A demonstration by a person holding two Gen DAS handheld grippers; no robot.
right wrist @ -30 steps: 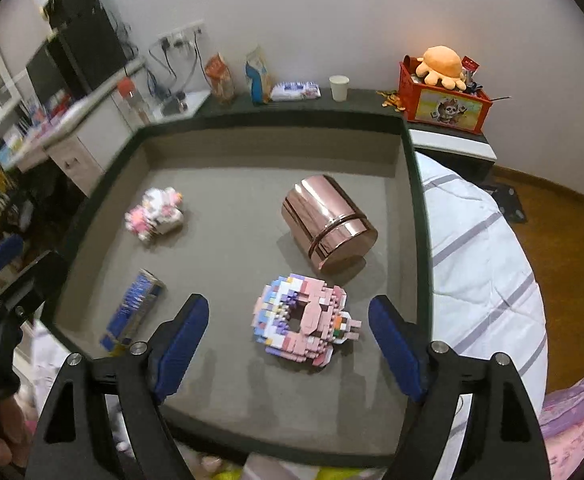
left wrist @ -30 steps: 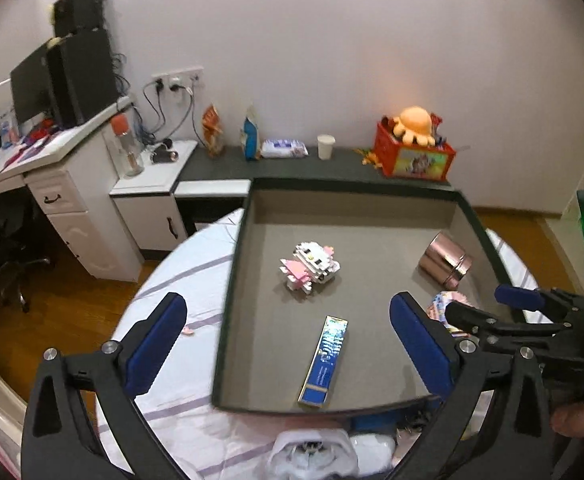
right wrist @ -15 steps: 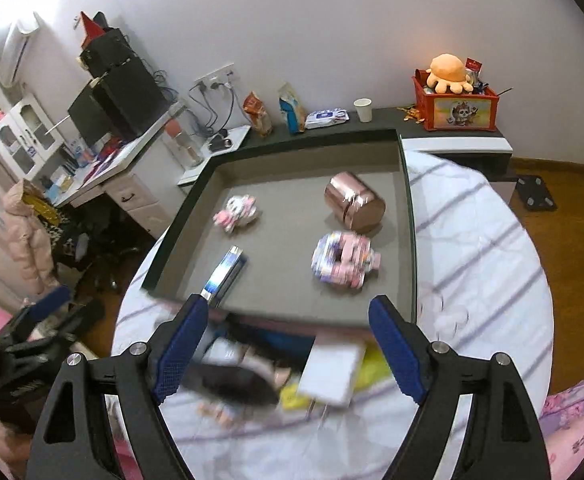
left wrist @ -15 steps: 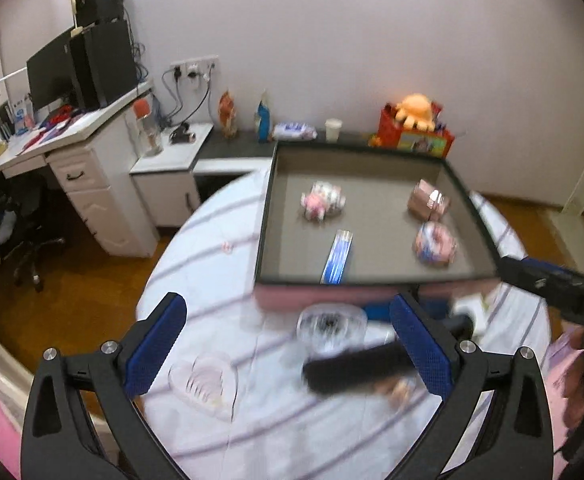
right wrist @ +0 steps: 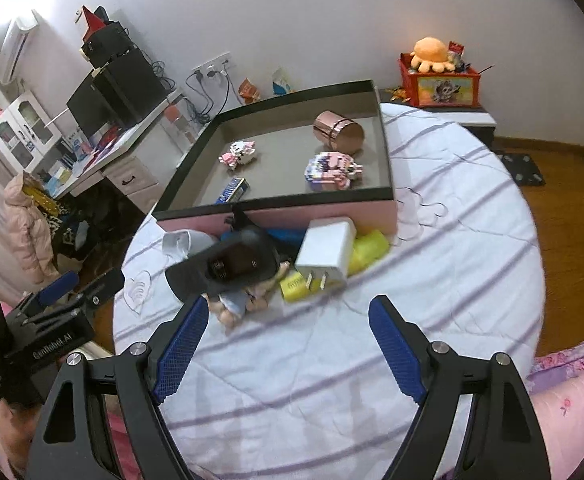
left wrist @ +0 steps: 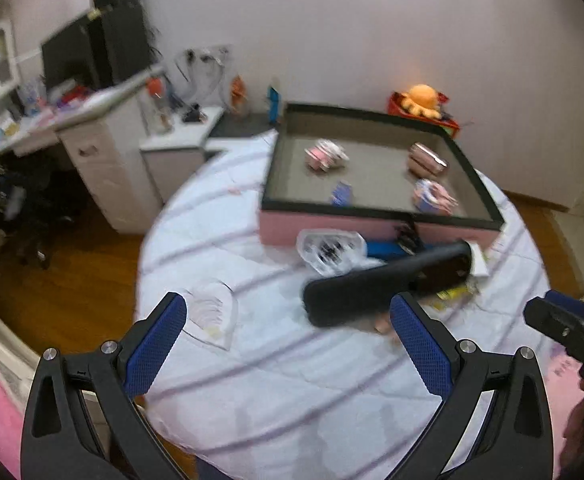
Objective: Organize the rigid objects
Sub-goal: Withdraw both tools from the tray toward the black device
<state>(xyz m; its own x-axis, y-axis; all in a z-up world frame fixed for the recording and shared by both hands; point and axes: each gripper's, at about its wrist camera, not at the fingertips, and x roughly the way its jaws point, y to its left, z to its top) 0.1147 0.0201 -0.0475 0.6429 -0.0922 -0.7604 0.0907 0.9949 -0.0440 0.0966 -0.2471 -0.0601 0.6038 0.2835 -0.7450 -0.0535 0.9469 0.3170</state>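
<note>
1. Blue pads mark the left gripper (left wrist: pixel 287 344) in the left wrist view; its jaws stand wide apart with nothing between them, above the white striped bedcover (left wrist: pixel 292 380).
2. Ahead of it in the same view sits the pink-walled tray (left wrist: pixel 372 226) with a dark rim. Inside it lie a pink block figure (left wrist: pixel 326 154), a copper tin (left wrist: pixel 426 158) on its side, a blue flat box (left wrist: pixel 342 194) and a pastel block ring (left wrist: pixel 432 196).
3. Just in front of the tray's wall is a heap: a clear plastic packet (left wrist: pixel 328 248) and a long black case (left wrist: pixel 388 284), blurred.
4. In the right wrist view the right gripper (right wrist: pixel 287 344) also stands open and empty over the bedcover.
5. Beyond its fingertips the heap shows a white plug adapter (right wrist: pixel 328 254) resting on a yellow thing (right wrist: pixel 368 250), the black case beside it, and a small doll (right wrist: pixel 235 300) partly under the case.
6. The left gripper appears at this view's left edge.
</note>
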